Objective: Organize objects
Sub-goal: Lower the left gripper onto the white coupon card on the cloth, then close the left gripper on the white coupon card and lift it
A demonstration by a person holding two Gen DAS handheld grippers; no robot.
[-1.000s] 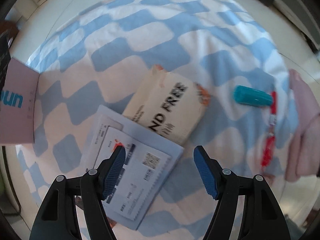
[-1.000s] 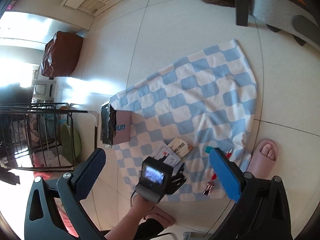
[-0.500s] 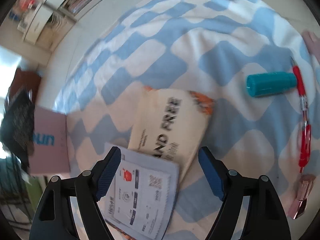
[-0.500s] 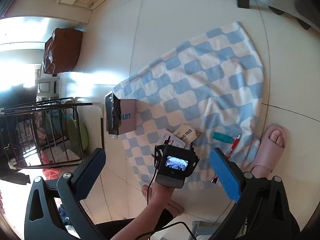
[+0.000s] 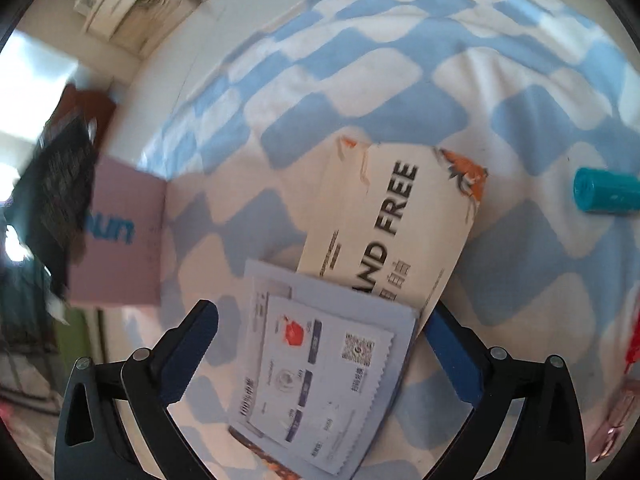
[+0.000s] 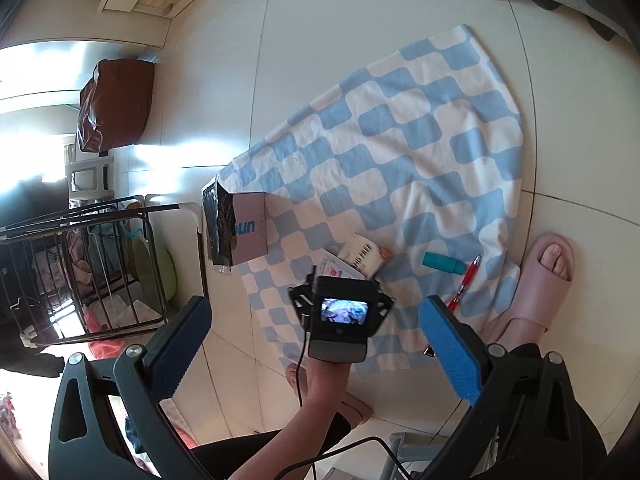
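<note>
The left tool (image 5: 320,344) hangs over a white leaflet (image 5: 324,376), its jaws opening and astride the paper without pressing it. A cream packet (image 5: 392,232) overlaps the leaflet's far edge. The right tool (image 6: 316,344) stands apart and empty, well above. All lie on a blue-and-white checked cloth (image 6: 400,132) spread on the tiled floor (image 6: 320,20). One pink box (image 5: 120,240), one teal tube (image 5: 608,196), one red pen (image 6: 466,280).
</note>
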